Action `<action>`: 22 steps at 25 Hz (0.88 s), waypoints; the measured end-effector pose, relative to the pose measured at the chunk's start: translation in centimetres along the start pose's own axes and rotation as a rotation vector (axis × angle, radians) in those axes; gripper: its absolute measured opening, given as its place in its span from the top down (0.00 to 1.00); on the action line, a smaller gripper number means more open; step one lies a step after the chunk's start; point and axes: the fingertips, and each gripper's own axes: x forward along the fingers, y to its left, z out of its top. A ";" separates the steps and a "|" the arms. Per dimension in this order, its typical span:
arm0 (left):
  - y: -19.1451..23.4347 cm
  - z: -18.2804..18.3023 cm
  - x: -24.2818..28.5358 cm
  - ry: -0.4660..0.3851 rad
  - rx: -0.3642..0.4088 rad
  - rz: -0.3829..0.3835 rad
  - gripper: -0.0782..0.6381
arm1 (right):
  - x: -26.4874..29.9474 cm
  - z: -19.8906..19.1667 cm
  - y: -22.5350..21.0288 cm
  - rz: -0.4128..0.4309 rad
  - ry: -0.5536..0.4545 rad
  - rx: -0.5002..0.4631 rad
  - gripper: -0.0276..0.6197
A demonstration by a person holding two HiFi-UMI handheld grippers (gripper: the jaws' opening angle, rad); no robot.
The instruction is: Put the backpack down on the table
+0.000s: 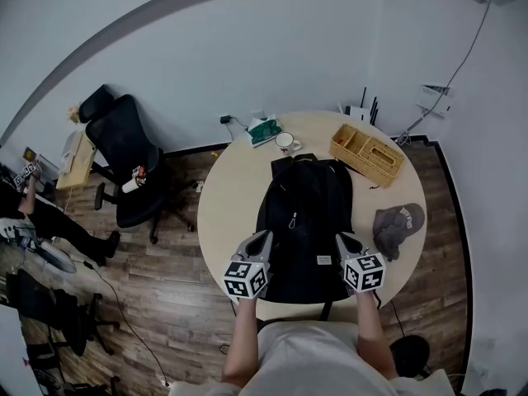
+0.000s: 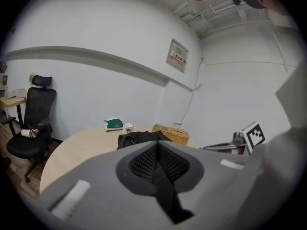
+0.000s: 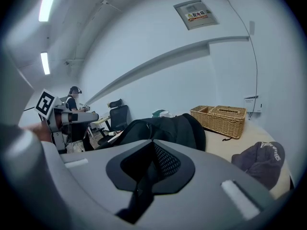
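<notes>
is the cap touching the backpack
Apart. The head view shows a strip of table between the cap and the backpack; the right gripper view agrees.

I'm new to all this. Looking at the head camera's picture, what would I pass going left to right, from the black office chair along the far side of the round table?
chair → green box → mug → basket
</notes>
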 end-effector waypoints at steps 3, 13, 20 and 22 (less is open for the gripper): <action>-0.2 -0.1 0.0 0.005 0.007 -0.006 0.81 | 0.1 0.0 0.1 -0.003 0.000 -0.003 0.96; -0.4 -0.6 0.1 0.024 0.013 -0.006 0.81 | 0.1 -0.3 0.1 -0.020 0.006 0.000 0.96; 0.1 -0.8 0.6 0.038 0.008 0.002 0.81 | 0.7 -0.3 -0.1 -0.028 0.015 -0.003 0.96; 0.1 -0.8 0.6 0.039 0.011 0.002 0.81 | 0.6 -0.3 -0.2 -0.029 0.013 -0.005 0.96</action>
